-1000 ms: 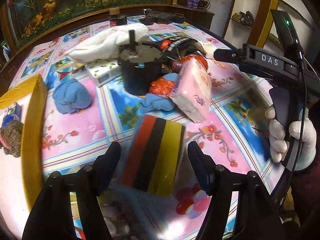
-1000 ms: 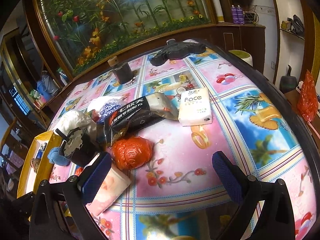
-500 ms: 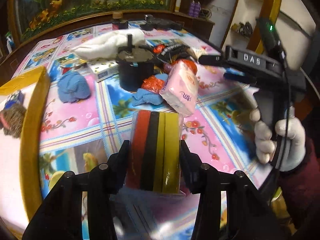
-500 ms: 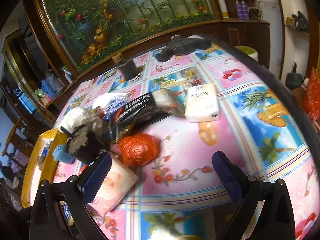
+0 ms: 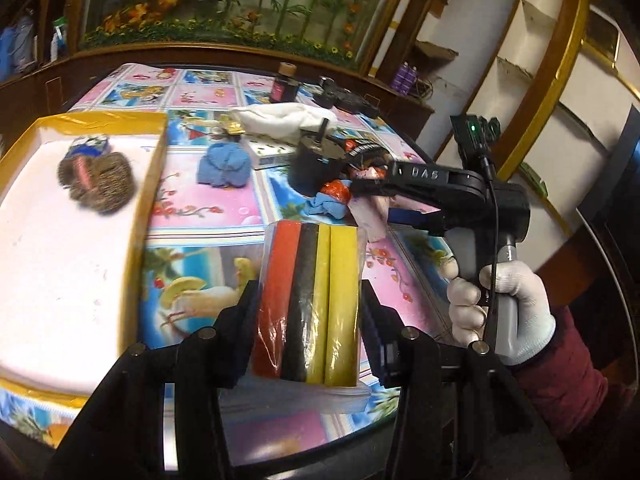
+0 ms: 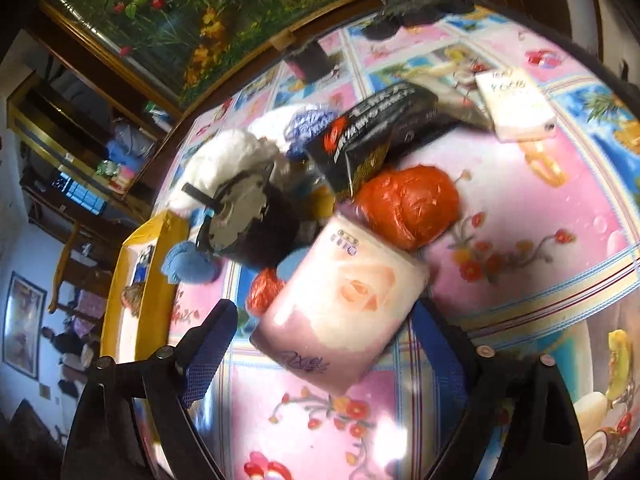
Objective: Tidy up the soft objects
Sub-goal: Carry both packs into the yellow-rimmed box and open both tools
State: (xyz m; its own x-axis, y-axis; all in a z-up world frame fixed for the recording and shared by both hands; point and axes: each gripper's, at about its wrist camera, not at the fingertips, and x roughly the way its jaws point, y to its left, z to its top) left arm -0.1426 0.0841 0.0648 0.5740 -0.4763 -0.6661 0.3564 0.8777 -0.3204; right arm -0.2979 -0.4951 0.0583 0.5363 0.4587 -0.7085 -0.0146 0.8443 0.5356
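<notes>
Striped sponge pack (image 5: 310,304) hides left jaws' pads (lower end cropped).

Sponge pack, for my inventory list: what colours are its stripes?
Red, black and yellow stripes on the sponge pack; clearest in left wrist view.

Both wrist views close, angled down at table (image 5: 208,208); share pink tissue pack (image 6: 344,312).

A tray (image 5: 148,184) lay at the left of the frame on the surface (image 5: 208,208), with a scrubber (image 5: 98,180) in it. A sponge pack (image 5: 310,304) stood low at centre. Above it, mid-frame, a cloth ball (image 5: 224,166) sat left of a motor (image 5: 316,164); behind both lay a towel (image 5: 280,118).
</notes>
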